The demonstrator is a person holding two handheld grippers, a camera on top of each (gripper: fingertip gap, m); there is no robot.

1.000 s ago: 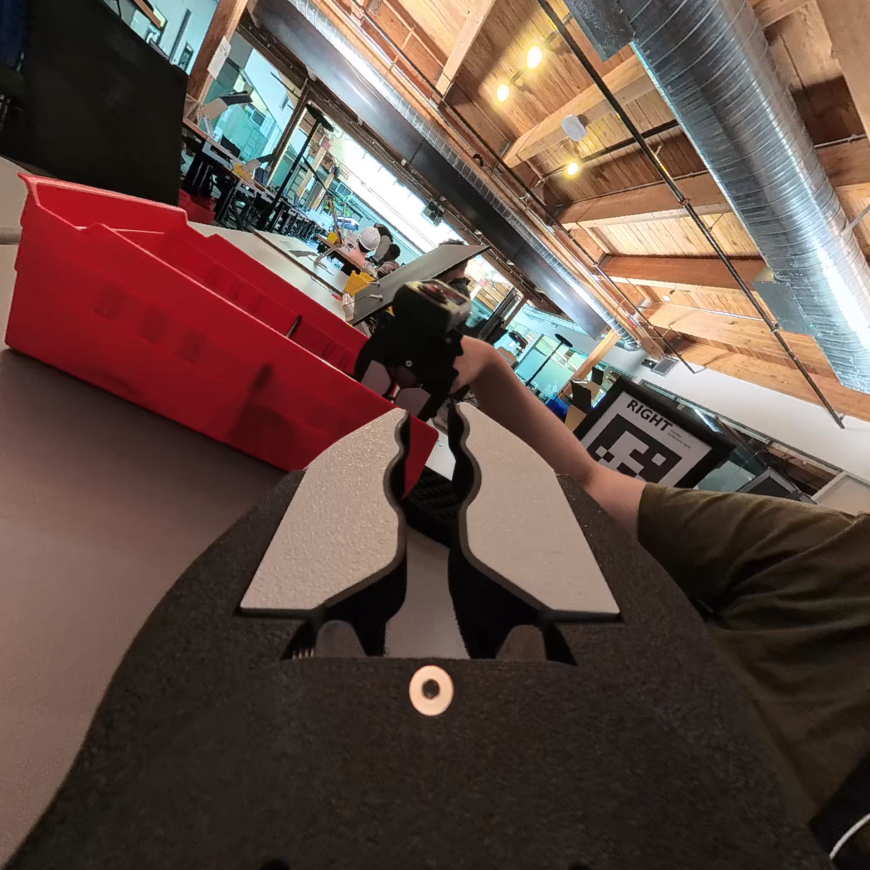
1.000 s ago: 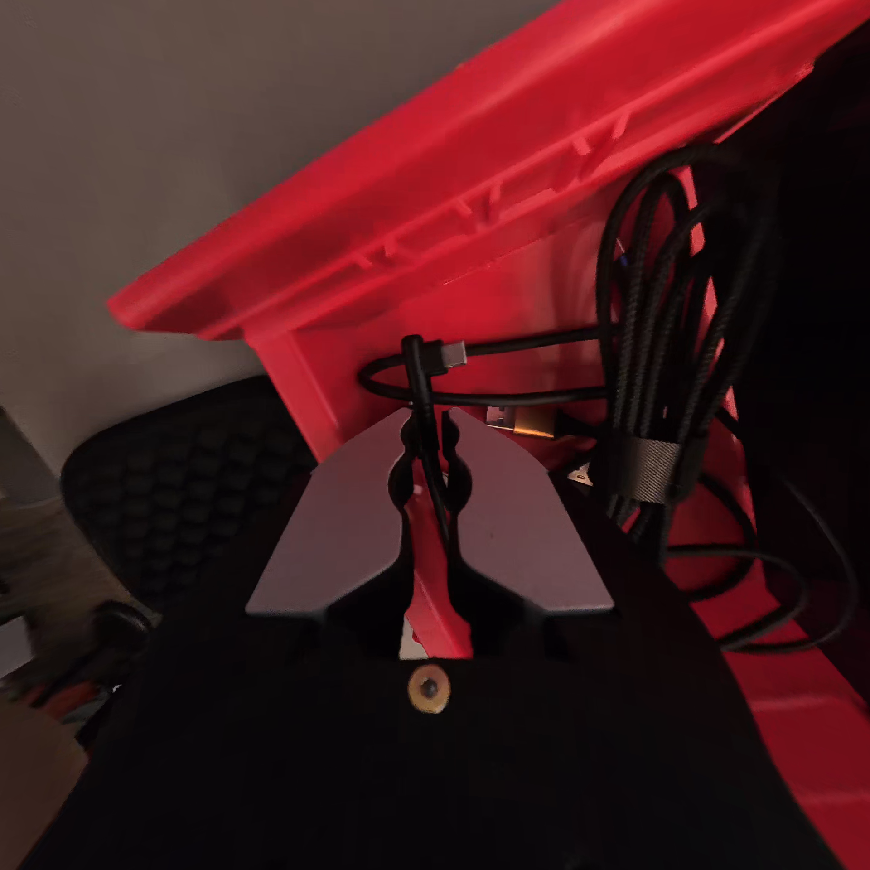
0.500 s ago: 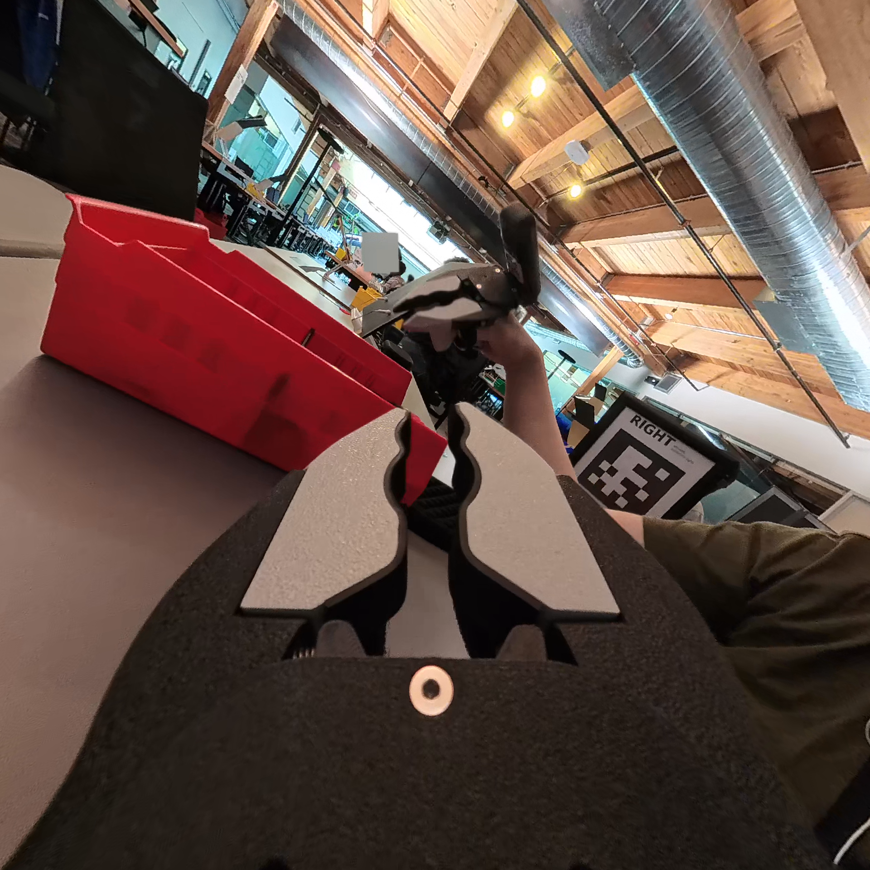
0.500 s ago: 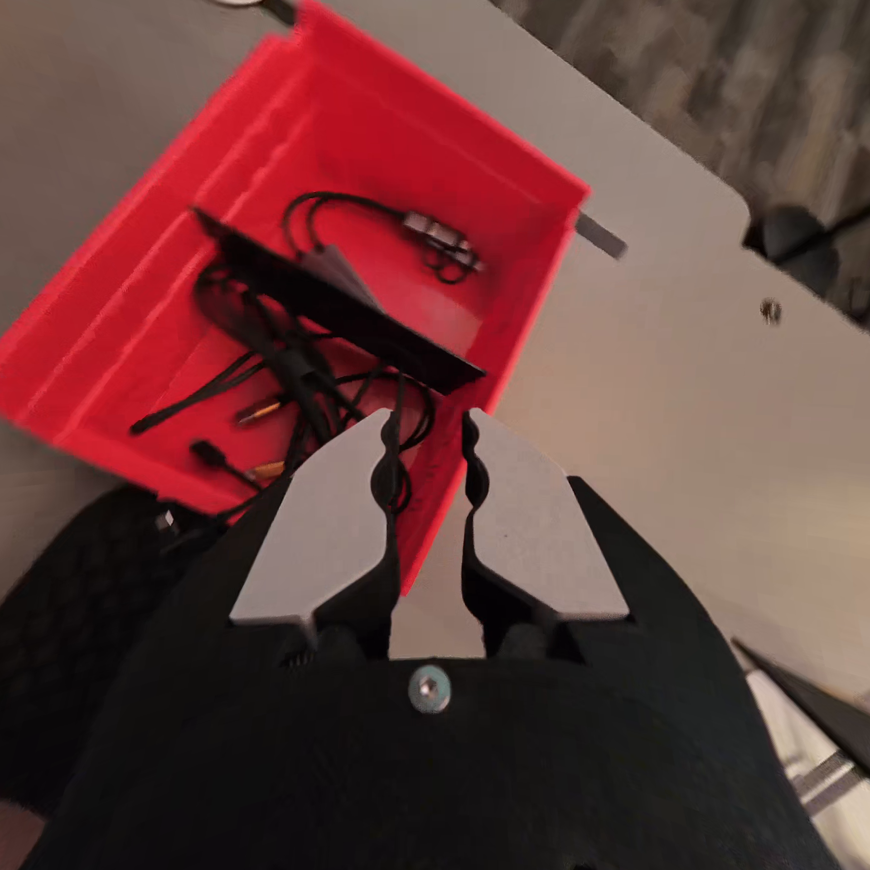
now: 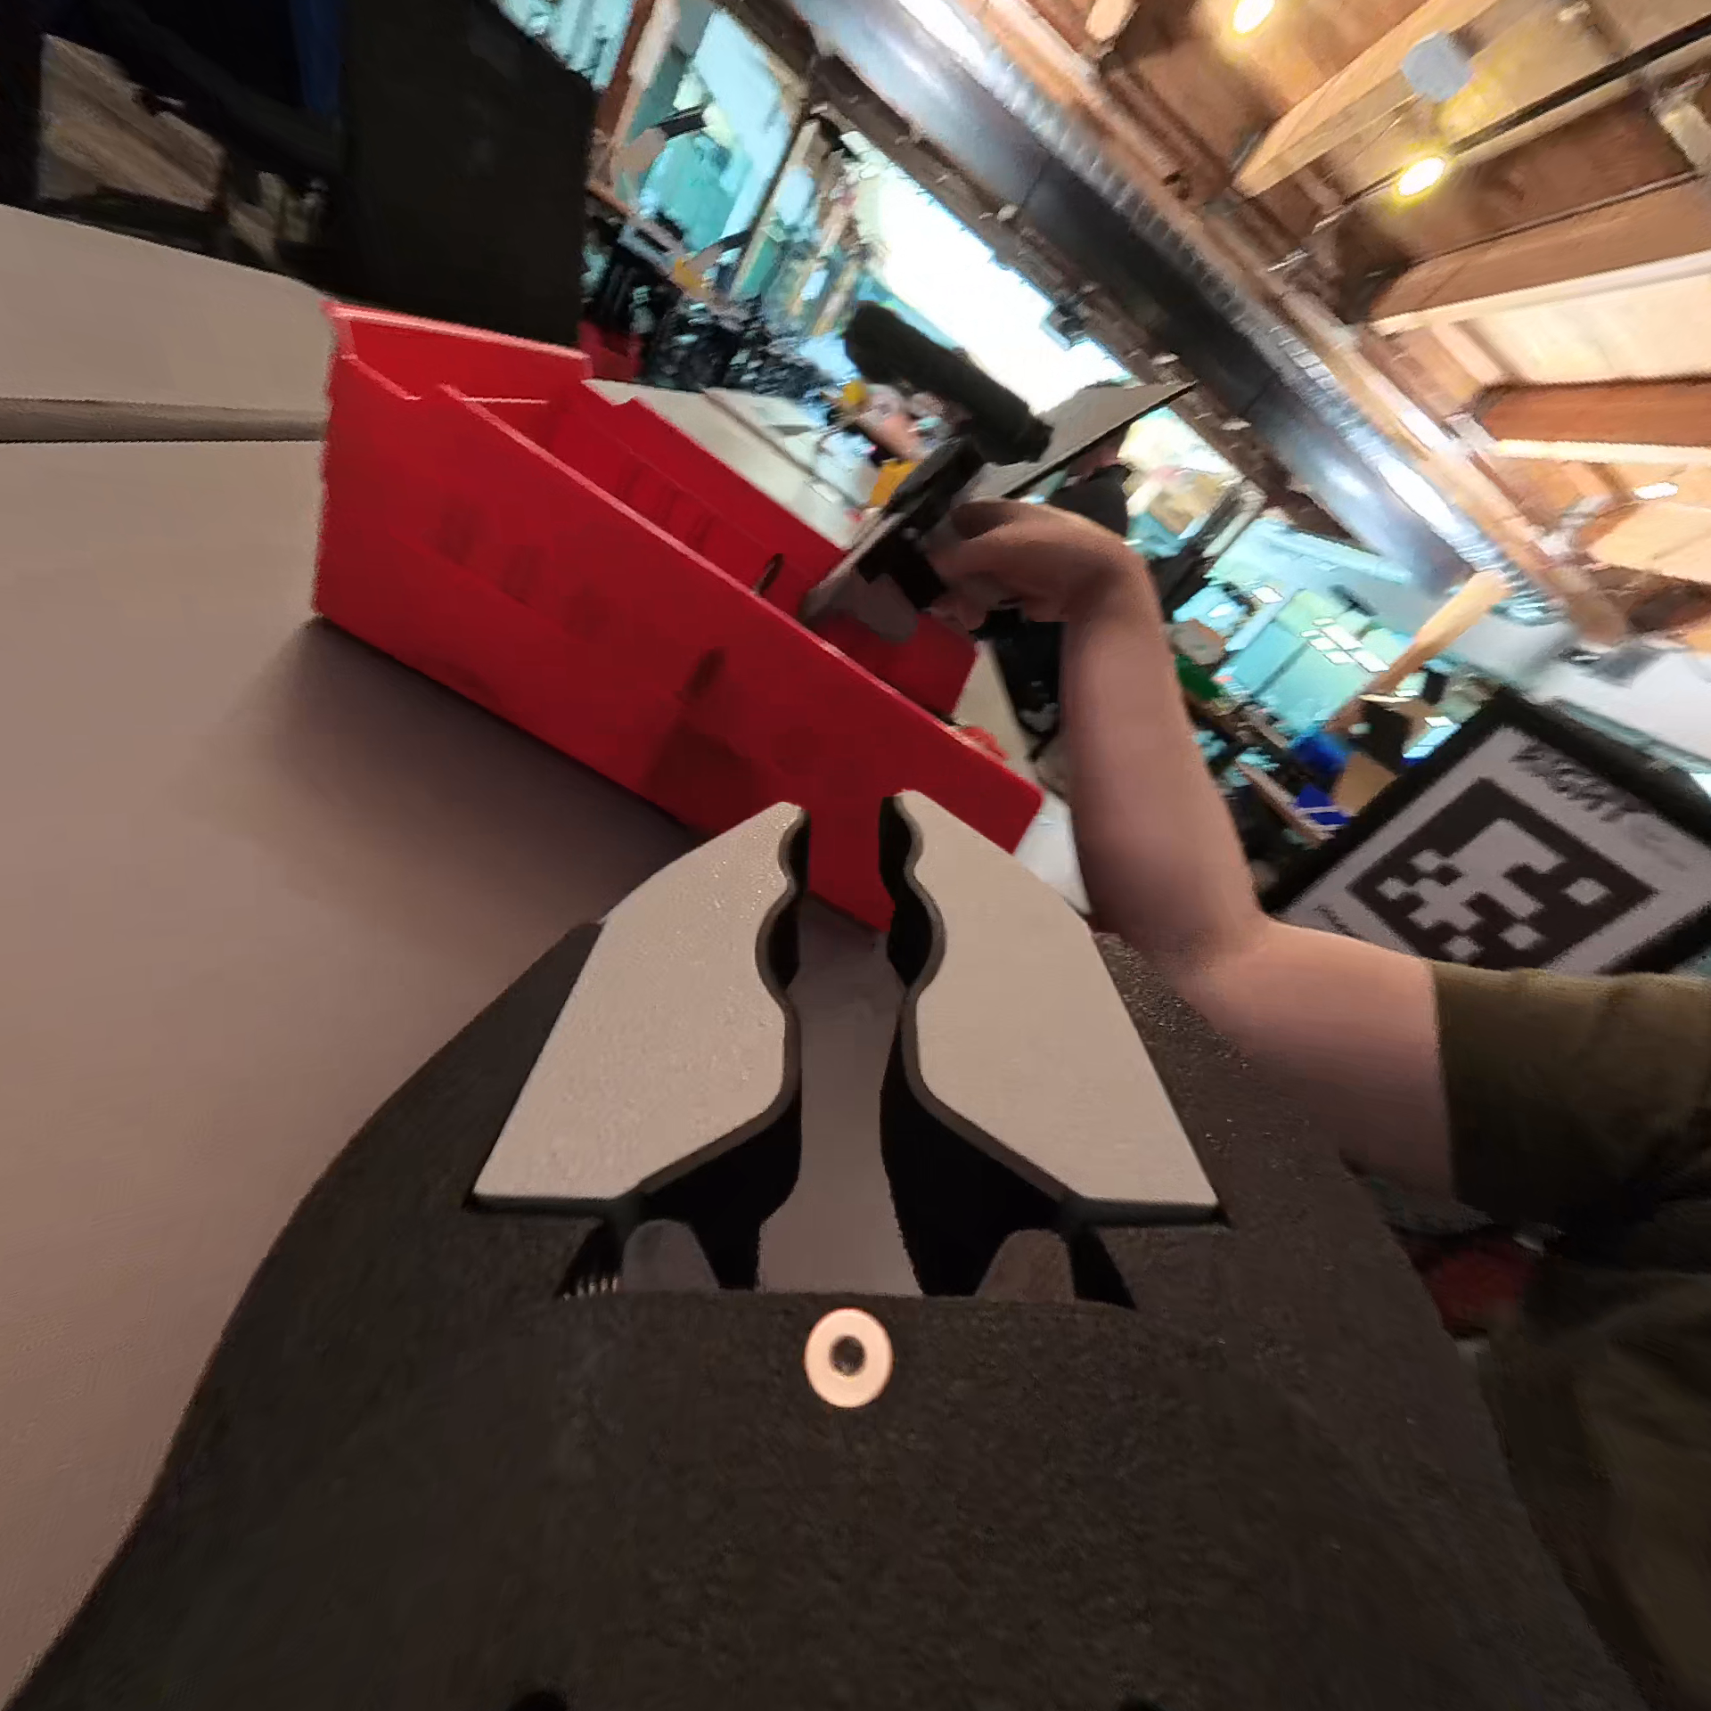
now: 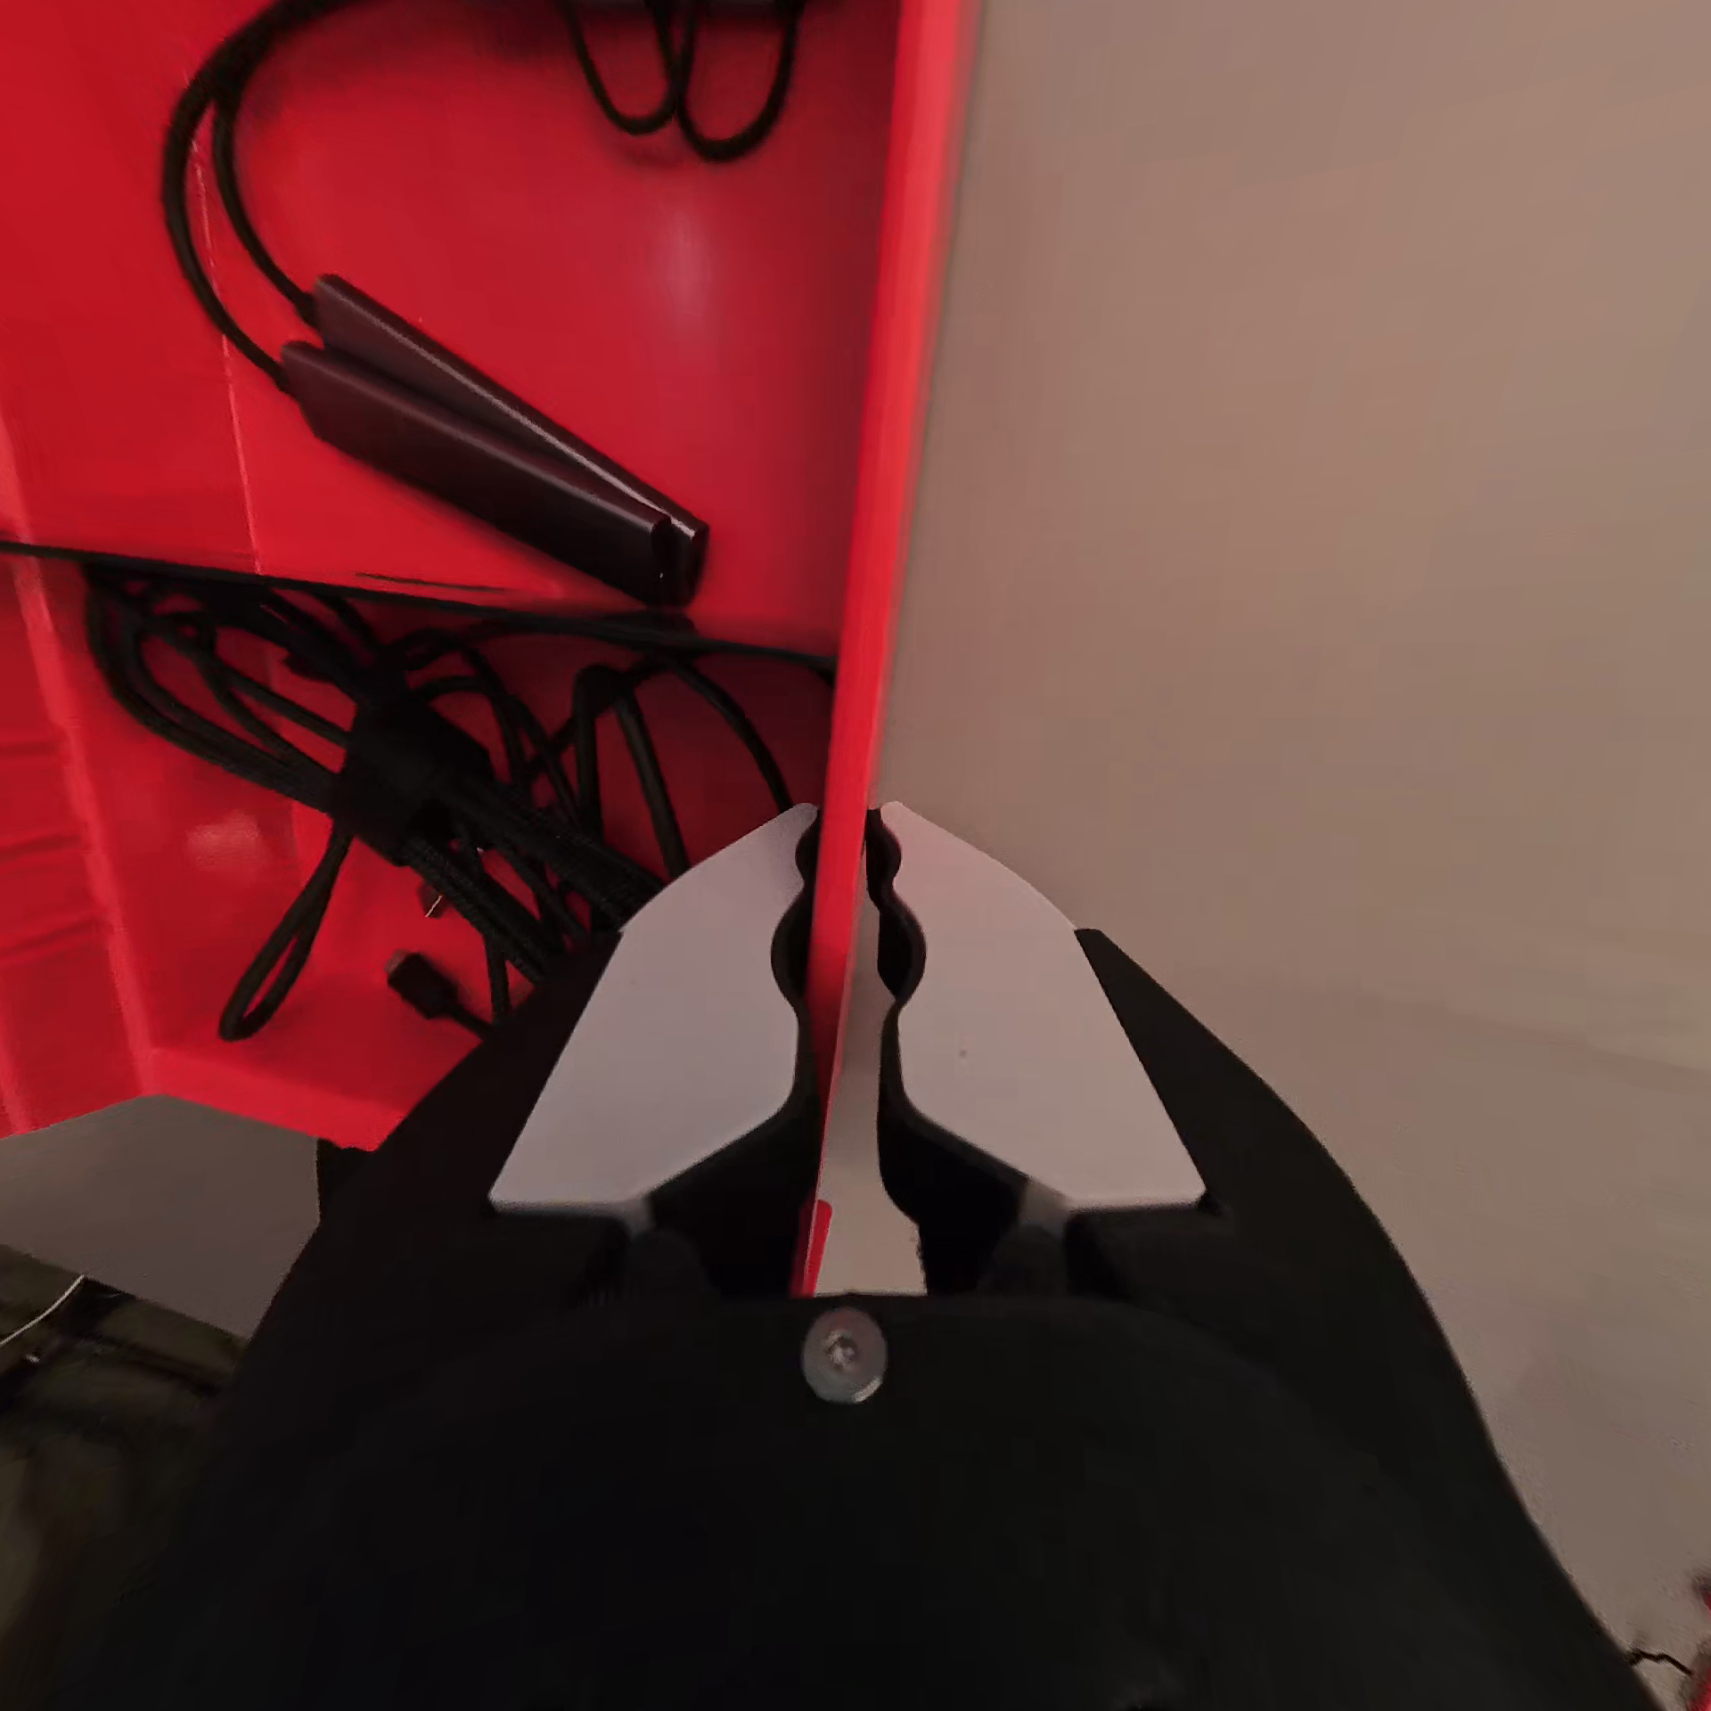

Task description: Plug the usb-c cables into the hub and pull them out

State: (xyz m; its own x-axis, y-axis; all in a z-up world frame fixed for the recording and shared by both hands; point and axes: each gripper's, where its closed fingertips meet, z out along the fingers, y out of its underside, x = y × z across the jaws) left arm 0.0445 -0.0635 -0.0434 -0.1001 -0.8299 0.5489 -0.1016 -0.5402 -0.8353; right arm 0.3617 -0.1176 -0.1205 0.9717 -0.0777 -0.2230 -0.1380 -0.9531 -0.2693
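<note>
The right gripper [image 6: 841, 819] has swung round within the past second from the cable compartment to the red bin's [image 6: 903, 389] side wall, and no cable now lies between its jaws. The hub [image 6: 481, 430], a dark slim block with its own lead, lies in the far compartment at about 11 o'clock from the fingertips in the right wrist view. The bundled cables [image 6: 407, 796] lie loose in the near compartment at 9 o'clock, beyond a thin black divider [image 6: 417, 593]. Nothing appears plugged in, so by this view the task is barely begun: cable and hub must each be lifted, mated, then parted. The right jaws stand narrowly apart, straddling the bin's wall in the picture; whether they touch it cannot be told. The left gripper [image 5: 841, 824], low over the grey table [image 5: 213, 833], is slightly open and empty, the bin at 12 o'clock beyond it.
</note>
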